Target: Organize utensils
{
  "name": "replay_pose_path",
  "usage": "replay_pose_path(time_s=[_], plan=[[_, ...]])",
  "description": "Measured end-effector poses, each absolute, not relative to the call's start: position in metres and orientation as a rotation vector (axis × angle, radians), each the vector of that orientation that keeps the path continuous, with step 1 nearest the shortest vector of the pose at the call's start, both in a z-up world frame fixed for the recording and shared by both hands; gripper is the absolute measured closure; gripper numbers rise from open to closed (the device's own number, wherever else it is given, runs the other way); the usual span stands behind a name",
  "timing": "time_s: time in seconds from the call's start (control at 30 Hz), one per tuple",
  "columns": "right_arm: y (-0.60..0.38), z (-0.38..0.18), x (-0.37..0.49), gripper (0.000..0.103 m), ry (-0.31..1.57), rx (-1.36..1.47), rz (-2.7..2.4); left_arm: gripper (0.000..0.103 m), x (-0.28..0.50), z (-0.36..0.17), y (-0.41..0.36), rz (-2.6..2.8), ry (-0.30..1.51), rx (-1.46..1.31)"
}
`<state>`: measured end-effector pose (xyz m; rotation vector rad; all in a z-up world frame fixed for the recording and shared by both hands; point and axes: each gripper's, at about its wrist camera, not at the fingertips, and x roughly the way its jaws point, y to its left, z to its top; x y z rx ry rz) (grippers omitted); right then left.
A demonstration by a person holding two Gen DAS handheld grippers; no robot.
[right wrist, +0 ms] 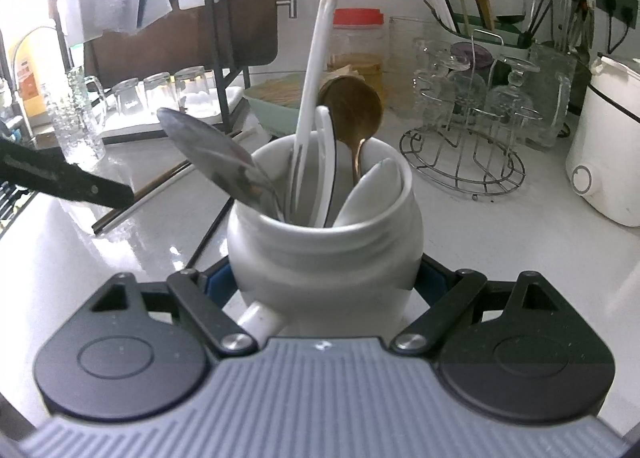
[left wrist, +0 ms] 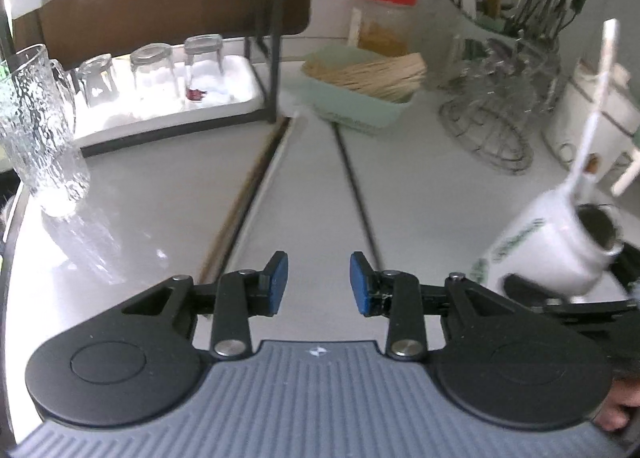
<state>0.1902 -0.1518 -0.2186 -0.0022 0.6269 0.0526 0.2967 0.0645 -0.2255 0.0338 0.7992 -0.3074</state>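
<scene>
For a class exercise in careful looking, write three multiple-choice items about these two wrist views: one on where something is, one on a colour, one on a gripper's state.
1. Where do the loose chopsticks lie?
A. on the counter
B. in the white mug
C. on the glass tray

2. What colour is the jar lid?
A. green
B. red
C. black

3. How is the right gripper?
A. open, empty
B. shut on a spoon
C. shut on the white mug

Answers: 1 A, they lie flat on the counter ahead of the left gripper. 2 B, the lid is plainly red. 3 C, its pads press the mug's sides.
</scene>
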Motion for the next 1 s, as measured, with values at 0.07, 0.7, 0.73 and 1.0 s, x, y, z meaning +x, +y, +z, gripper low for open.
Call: replay_pose_path(time_s=[0.07, 0.7, 0.73, 1.0], plan=[[-0.151, -0.218, 0.190, 0.012, 0.628, -0.001, 0.044, 0.064, 0.307, -0.232, 0.070, -0.292, 0.795, 0.047], [-0.144, -0.217, 0.191, 0.012, 0.634, 0.001, -0.016, 0.095, 0.369, -0.265, 0.107, -0.313, 0.791, 0.110], [-0.144, -0.217, 0.191, 0.012, 0.636, 0.001, -0.016, 0.095, 0.370, -0.267, 0.107, -0.319, 0.792, 0.112], [-0.143, -0.217, 0.194, 0.012, 0.647, 0.003, -0.022, 0.096, 0.365, -0.267, 0.107, -0.297, 0.801, 0.102]])
